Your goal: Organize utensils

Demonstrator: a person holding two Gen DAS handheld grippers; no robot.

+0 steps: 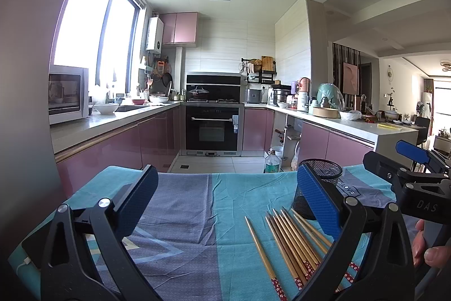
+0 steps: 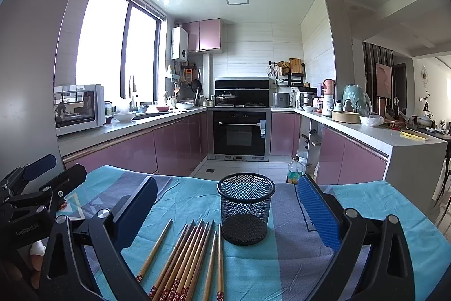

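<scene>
Several wooden chopsticks [image 2: 186, 261] with red patterned ends lie side by side on a blue and grey cloth [image 2: 282, 267]. An empty black mesh holder [image 2: 244, 208] stands upright just behind them. My right gripper [image 2: 225, 202] is open and empty, above the near ends of the chopsticks, facing the holder. My left gripper [image 1: 225, 193] is open and empty to the left of the chopsticks [image 1: 293, 244]; its right finger partly hides the holder [image 1: 324, 171]. Each gripper shows at the edge of the other's view.
The cloth-covered table [image 1: 180, 216] ends at its far edge before a kitchen floor with a plastic bottle [image 1: 271, 161]. Pink cabinets, an oven [image 1: 212, 129] and cluttered counters stand further back. A phone with a white cable [image 1: 26, 258] lies at the table's left.
</scene>
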